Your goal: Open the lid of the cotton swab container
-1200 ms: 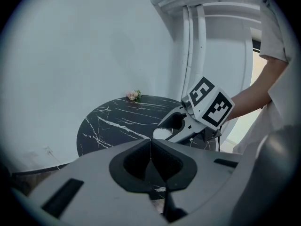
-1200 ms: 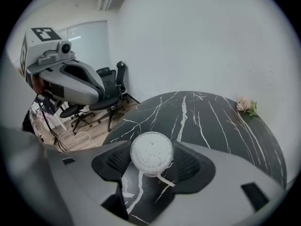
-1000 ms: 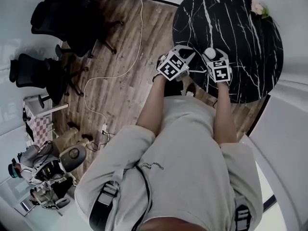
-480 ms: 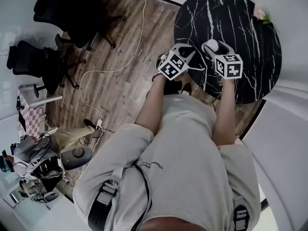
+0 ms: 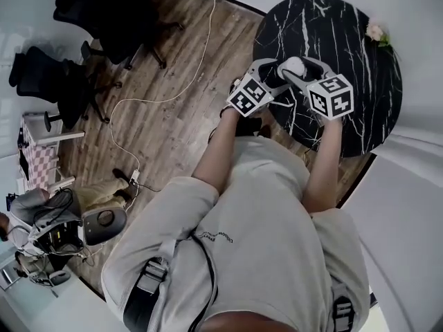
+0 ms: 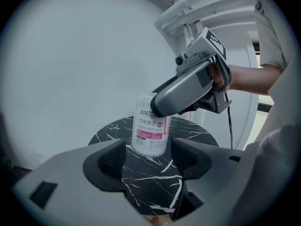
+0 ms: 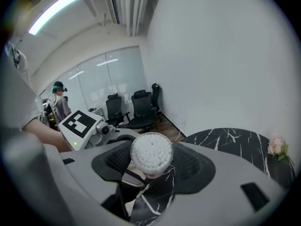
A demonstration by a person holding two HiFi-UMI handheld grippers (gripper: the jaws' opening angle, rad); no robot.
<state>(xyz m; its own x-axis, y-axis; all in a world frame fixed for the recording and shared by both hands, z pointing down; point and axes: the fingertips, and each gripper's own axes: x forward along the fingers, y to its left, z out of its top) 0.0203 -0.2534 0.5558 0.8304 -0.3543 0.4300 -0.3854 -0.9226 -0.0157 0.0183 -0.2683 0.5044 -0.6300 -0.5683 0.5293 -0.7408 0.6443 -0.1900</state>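
The cotton swab container (image 6: 150, 131) is a clear cylinder with a pink label, standing on the black marble table (image 6: 155, 182). From above, its round top (image 7: 151, 152) shows packed white swab heads. My right gripper (image 7: 151, 163) is shut on the container's upper part, a pad against each side. In the left gripper view the right gripper (image 6: 188, 86) reaches in from the upper right and hides the lid. My left gripper (image 6: 150, 158) has its jaws opening. The container's base stands just ahead between the tips, touching neither pad. In the head view both grippers meet at the container (image 5: 293, 66).
A pink flower (image 5: 377, 32) lies at the table's (image 5: 346, 40) far edge. Black office chairs (image 5: 104, 19) and a white cable (image 5: 159, 102) are on the wooden floor to the left. A person with headgear (image 7: 59, 100) stands by the glass wall.
My right gripper has carried the container farther over the table. My left gripper has stayed near the table's near edge, its fingers now beside the container.
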